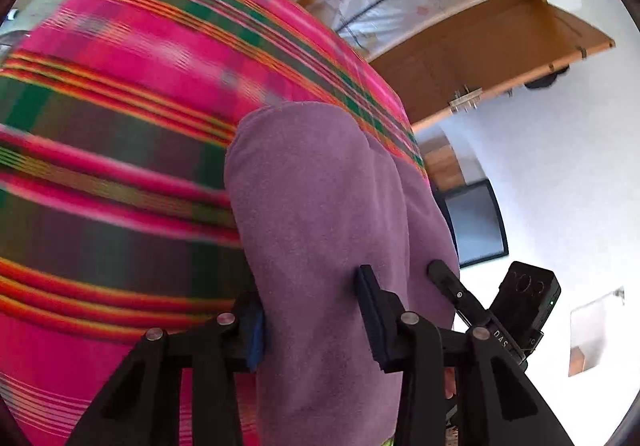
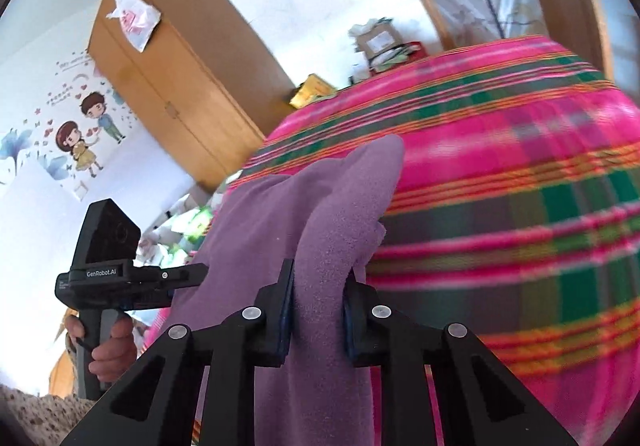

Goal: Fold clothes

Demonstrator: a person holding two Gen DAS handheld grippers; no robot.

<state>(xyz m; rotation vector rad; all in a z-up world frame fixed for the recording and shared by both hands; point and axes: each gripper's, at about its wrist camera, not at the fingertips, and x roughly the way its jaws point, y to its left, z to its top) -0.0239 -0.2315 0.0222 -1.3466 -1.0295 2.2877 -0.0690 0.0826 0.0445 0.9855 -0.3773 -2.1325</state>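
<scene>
The soft purple fleece garment [image 1: 320, 206] runs lengthwise towards twelve o'clock over the pink plaid bedcover [image 1: 120, 86], pinched by the left gripper [image 1: 316, 320] and right gripper [image 2: 318, 314].

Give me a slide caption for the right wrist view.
Right claw pinches purple cloth above a pink plaid bedspread.

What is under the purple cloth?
Under the purple cloth lies the pink plaid bedsheet, spread out around it. Both tongs, left and right, pinch the cloth, so it hides the sheet directly beneath.
</scene>
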